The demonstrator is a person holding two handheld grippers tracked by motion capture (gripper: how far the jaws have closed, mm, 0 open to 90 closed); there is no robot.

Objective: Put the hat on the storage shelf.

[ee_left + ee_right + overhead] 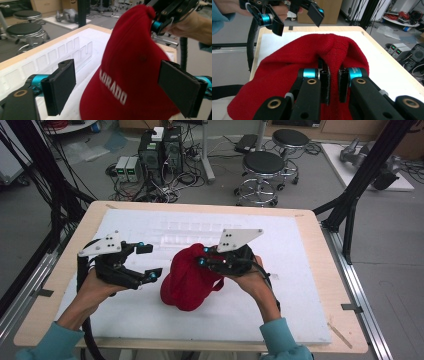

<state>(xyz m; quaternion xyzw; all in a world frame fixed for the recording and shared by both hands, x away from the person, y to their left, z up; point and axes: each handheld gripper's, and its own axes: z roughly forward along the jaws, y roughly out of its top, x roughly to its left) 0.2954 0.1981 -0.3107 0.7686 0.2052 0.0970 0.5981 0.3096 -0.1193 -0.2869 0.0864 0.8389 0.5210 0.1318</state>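
A red knitted hat with white lettering rests on the white foam board, its top pulled up. My right gripper is shut on a fold at the hat's crown, and in the right gripper view both pads pinch the fabric. My left gripper hovers just left of the hat with its jaws wide apart and nothing touching them. In the left gripper view its pads flank the hat without contact, and the right gripper holds the hat's tip above.
The foam board lies on a wooden table. A moulded row of recesses runs along the board's far part. Stools and electronics boxes stand on the floor beyond the table.
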